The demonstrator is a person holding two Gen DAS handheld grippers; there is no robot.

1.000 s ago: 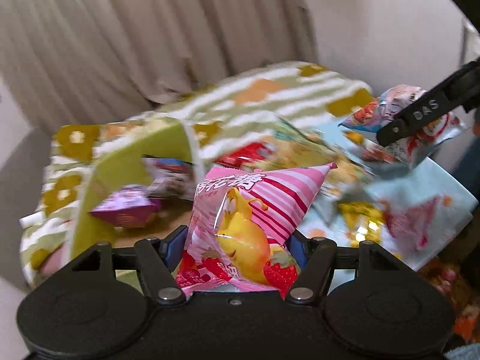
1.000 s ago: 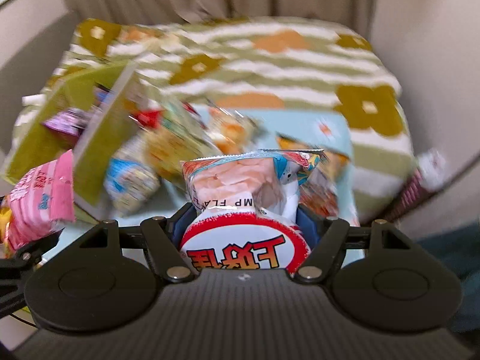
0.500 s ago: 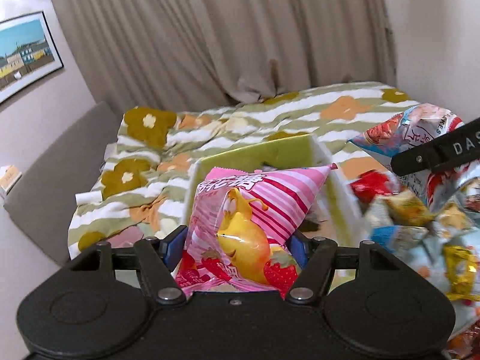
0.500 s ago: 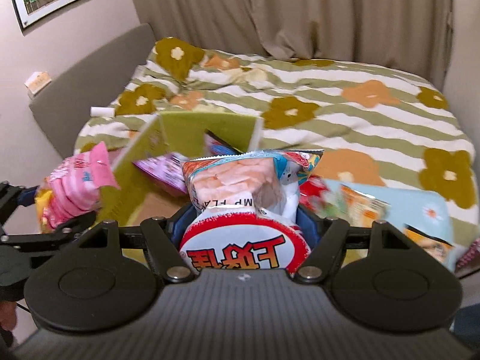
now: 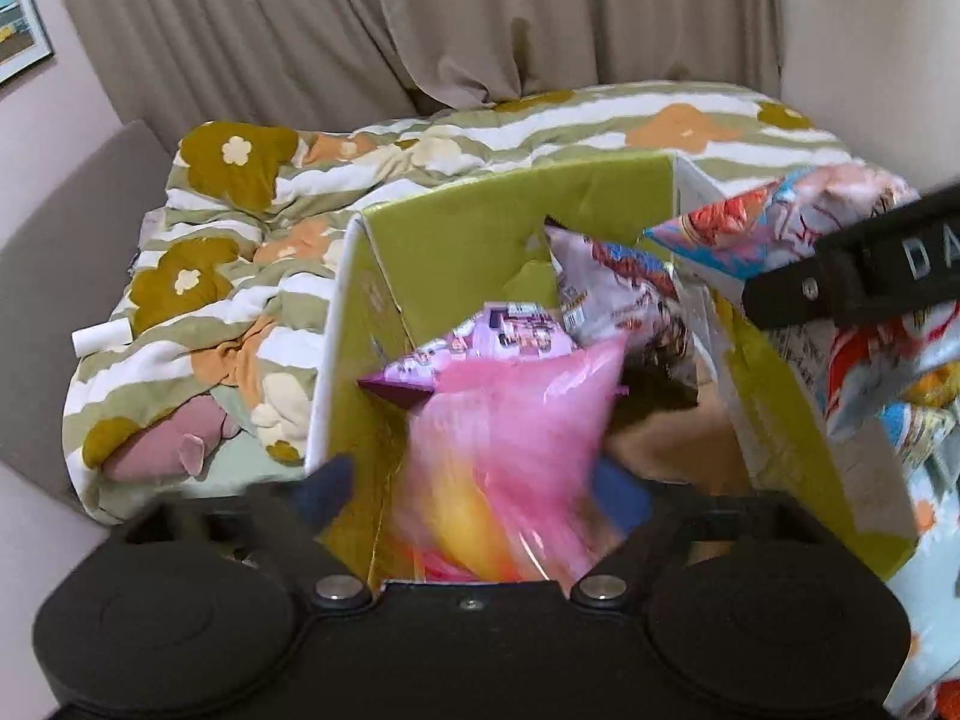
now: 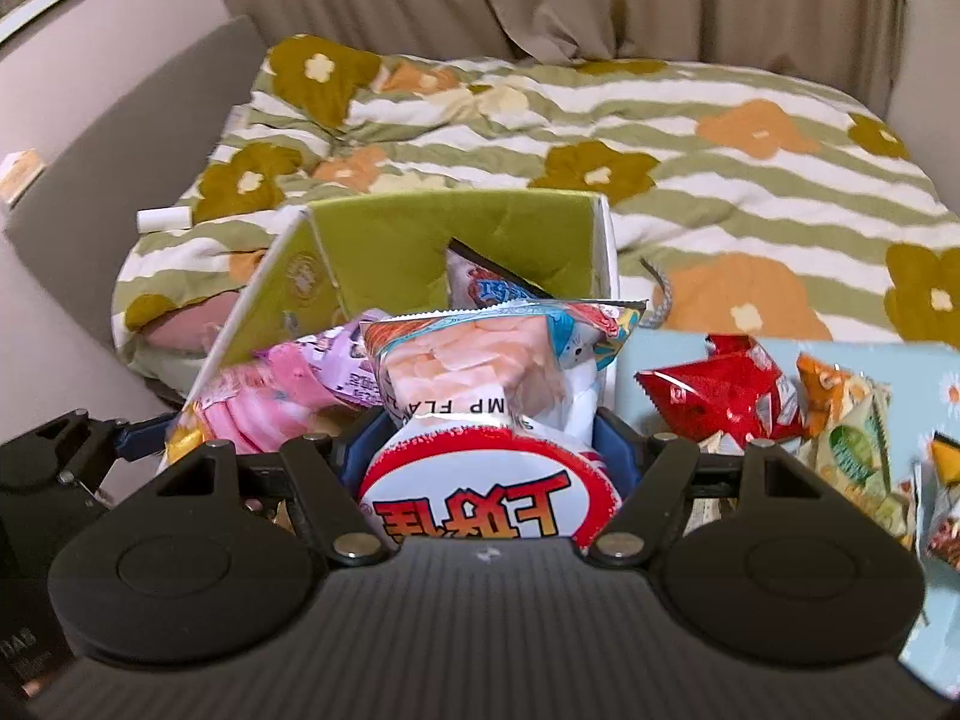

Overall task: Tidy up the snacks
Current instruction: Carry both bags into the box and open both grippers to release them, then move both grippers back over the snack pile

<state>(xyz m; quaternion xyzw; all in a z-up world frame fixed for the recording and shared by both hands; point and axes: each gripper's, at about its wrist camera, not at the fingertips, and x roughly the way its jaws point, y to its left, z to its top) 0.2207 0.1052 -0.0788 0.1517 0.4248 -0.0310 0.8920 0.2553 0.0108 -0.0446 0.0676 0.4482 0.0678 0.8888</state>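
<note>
A green-lined cardboard box (image 5: 456, 240) stands open on the bed; it also shows in the right wrist view (image 6: 384, 240). My left gripper (image 5: 480, 492) is open over the box, and the blurred pink striped snack bag (image 5: 516, 432) sits loose between its spread fingers. A purple packet (image 5: 480, 342) and a white packet (image 5: 606, 294) lie inside. My right gripper (image 6: 486, 438) is shut on a shrimp-flavour snack bag (image 6: 480, 372) beside the box's right wall; the bag also shows in the left wrist view (image 5: 798, 228).
Loose snacks lie on a light blue cloth (image 6: 672, 354) right of the box, among them a red packet (image 6: 726, 390) and a green one (image 6: 858, 456). The floral duvet (image 6: 720, 150) covers the bed. A grey headboard (image 5: 66, 228) and curtains (image 5: 420, 18) stand behind.
My left gripper moved over the box and opened, and the pink bag is dropping blurred between its fingers. My right gripper moved closer to the box, holding its bag.
</note>
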